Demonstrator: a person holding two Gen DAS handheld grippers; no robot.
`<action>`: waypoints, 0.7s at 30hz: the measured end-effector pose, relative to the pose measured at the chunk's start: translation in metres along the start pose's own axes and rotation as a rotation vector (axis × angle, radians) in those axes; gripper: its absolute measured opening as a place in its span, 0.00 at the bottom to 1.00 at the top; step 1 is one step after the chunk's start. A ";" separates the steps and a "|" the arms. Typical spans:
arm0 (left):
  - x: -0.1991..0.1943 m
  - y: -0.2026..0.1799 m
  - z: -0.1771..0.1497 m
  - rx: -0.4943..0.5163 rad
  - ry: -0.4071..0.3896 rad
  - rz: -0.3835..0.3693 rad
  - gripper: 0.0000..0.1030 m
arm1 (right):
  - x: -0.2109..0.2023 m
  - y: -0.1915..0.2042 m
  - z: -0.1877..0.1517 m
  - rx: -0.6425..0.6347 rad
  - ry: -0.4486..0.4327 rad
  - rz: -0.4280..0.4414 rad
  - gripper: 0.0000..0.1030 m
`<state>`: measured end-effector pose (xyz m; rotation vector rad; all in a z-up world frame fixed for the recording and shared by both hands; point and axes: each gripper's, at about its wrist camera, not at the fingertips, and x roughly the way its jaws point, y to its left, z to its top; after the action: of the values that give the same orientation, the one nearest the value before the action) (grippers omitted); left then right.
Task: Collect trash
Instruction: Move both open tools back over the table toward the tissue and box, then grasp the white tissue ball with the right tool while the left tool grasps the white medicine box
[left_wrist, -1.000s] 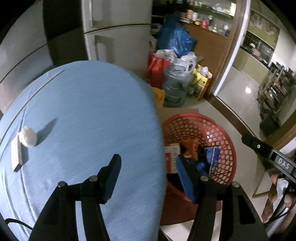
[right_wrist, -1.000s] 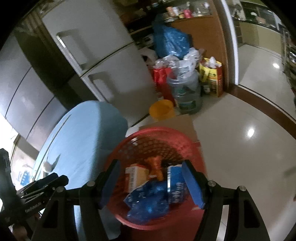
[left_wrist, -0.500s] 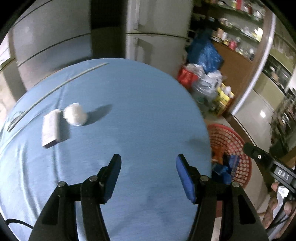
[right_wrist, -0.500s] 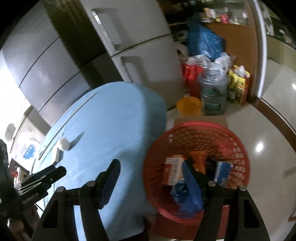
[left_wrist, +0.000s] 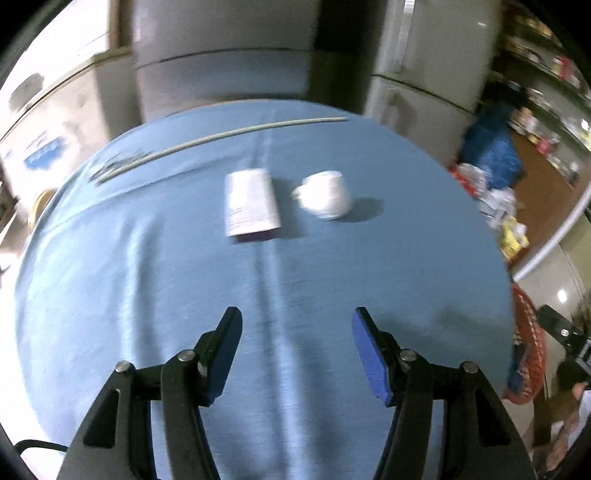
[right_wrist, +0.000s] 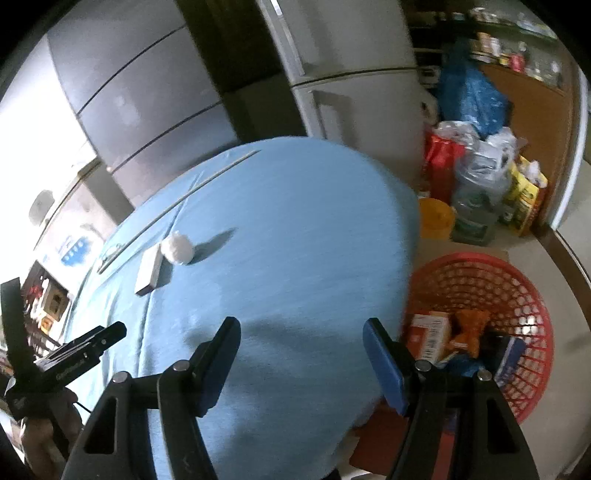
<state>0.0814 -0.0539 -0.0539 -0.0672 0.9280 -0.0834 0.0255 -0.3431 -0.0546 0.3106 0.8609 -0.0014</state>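
Observation:
A white crumpled paper ball (left_wrist: 325, 199) and a small white box (left_wrist: 250, 206) lie side by side on the blue table (left_wrist: 295, 288); both also show in the right wrist view, the ball (right_wrist: 178, 248) and the box (right_wrist: 148, 271). My left gripper (left_wrist: 296, 354) is open and empty, over the table well short of them. My right gripper (right_wrist: 301, 363) is open and empty over the table's near right edge. A red mesh basket (right_wrist: 517, 280) on the floor to the right holds several pieces of trash.
A thin white rod (left_wrist: 221, 136) lies along the table's far side. Grey fridges (right_wrist: 155, 92) stand behind the table. Bags, a water jug (right_wrist: 476, 206) and a yellow bucket (right_wrist: 436, 218) crowd the floor beyond the basket.
Both grippers have swung left from the basket toward the table. The ball and box now sit near the middle of the left wrist view, closer than before.

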 end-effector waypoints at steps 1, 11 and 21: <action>0.002 0.006 -0.001 -0.012 0.005 0.012 0.60 | 0.004 0.006 0.000 -0.008 0.007 0.009 0.70; 0.002 0.050 -0.013 -0.084 0.016 0.095 0.60 | 0.047 0.073 -0.013 -0.133 0.089 0.098 0.70; 0.003 0.081 -0.021 -0.145 0.029 0.144 0.60 | 0.071 0.110 -0.027 -0.196 0.141 0.142 0.70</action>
<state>0.0700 0.0259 -0.0763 -0.1341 0.9644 0.1168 0.0656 -0.2215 -0.0948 0.1888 0.9691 0.2384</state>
